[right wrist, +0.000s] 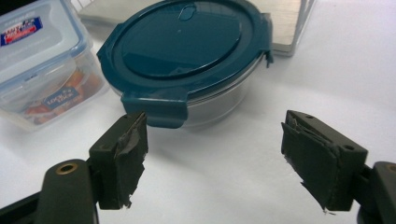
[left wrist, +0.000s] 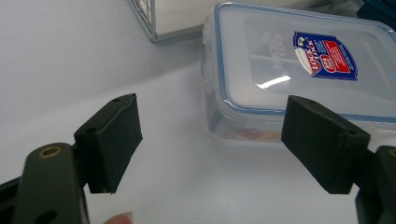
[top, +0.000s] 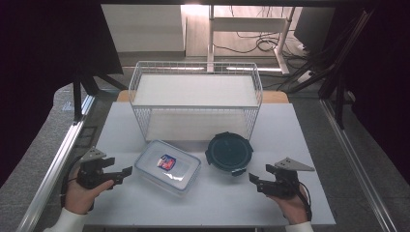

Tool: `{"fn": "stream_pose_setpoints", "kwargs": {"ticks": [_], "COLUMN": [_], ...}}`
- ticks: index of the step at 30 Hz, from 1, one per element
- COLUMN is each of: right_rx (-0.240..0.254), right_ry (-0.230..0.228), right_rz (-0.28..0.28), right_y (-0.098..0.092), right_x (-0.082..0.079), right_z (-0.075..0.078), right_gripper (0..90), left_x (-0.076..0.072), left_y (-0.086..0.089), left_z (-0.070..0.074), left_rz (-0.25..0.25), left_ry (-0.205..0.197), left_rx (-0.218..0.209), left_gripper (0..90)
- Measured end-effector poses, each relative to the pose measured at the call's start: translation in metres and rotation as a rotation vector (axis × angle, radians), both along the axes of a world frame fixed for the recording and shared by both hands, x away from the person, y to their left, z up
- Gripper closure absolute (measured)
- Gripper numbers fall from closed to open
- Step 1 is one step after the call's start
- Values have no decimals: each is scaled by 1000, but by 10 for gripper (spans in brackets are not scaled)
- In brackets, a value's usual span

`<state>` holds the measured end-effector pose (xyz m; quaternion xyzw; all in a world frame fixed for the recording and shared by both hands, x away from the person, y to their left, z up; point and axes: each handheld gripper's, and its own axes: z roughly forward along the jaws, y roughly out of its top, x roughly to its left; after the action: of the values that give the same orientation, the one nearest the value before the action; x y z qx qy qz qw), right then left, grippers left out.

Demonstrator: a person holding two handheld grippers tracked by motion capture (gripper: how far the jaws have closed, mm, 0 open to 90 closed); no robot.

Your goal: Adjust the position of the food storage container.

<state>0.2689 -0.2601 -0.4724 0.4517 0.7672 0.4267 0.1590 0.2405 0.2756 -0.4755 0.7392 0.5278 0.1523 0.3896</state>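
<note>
A clear rectangular lidded box (top: 168, 167) with a blue-and-red label lies on the white table, close ahead of my left gripper (left wrist: 212, 135), whose jaws stand open with nothing between them. Just right of it stands a round glass container with a dark teal clip lid (top: 229, 151). That container (right wrist: 187, 56) is a short way beyond my right gripper (right wrist: 215, 154), open and empty too. In the high view the left gripper (top: 124, 175) rests at the table's front left and the right gripper (top: 256, 183) at the front right. The rectangular box (left wrist: 299, 70) sits near the left gripper's right jaw.
A white wire basket (top: 196, 99) with a pale board inside stands at the back middle of the table (top: 217, 203). A metal rail (top: 53, 164) runs along the left side. Desk legs and cables lie on the floor beyond.
</note>
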Motion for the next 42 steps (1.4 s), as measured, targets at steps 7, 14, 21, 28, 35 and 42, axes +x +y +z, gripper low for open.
{"fn": "stream_pose_setpoints", "kwargs": {"ticks": [7,14,21,28,35,42], "right_rx": [9,19,6,8,12,-3], "right_ry": [-6,-7,4,13,22,35], "right_rz": [21,19,14,21,10,7], "right_y": [-4,-6,-8,-13,-16,-16], "right_x": [-3,-4,-4,-2,-1,1], "right_z": [8,13,13,11,10,8], "right_gripper": [272,282,285,285,285,285], "left_x": [0,-1,0,4,15,39], "left_y": [1,0,2,-8,-4,-8], "left_z": [2,4,4,4,17,16], "left_rz": [13,3,16,5,27,-2], "left_ry": [-11,-6,1,12,-2,50], "left_rx": [2,-4,-18,8,39,65], "left_gripper": [195,198,202,208,240,273]}}
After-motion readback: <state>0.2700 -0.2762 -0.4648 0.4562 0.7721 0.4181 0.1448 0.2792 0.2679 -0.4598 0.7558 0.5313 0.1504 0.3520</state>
